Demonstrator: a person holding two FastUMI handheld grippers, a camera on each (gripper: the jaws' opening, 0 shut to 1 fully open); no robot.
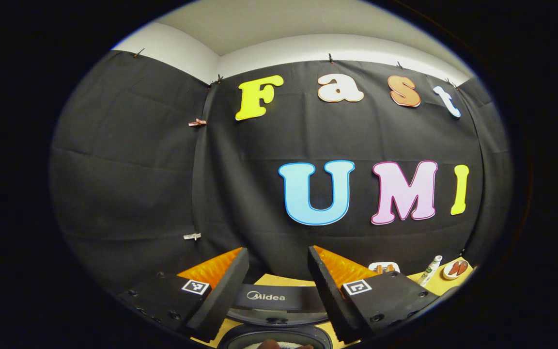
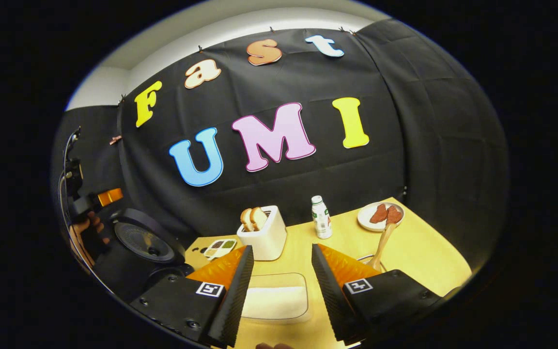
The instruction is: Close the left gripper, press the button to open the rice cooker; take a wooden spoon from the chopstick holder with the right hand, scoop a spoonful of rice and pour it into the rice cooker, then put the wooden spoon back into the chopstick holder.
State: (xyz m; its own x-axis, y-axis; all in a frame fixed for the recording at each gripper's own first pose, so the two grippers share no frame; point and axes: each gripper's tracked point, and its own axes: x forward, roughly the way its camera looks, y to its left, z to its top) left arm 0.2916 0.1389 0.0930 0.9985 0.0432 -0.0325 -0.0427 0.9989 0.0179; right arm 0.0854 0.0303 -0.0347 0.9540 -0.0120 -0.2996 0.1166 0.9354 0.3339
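Already open, the black rice cooker [image 2: 138, 247] stands at nine o'clock on the yellow wooden worktop [image 2: 419, 252], lid raised. Both grippers' jaws are spread, holding nothing; the wooden spoon [image 2: 384, 242] rests at three o'clock.

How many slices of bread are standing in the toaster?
2. Both bread slices stand side by side in the slots of the white toaster, at the back of the table. Others could be hidden inside.

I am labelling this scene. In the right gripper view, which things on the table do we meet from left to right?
Rice cooker with open lid → small sauce dish → toaster with bread → bottle → wooden spoon.
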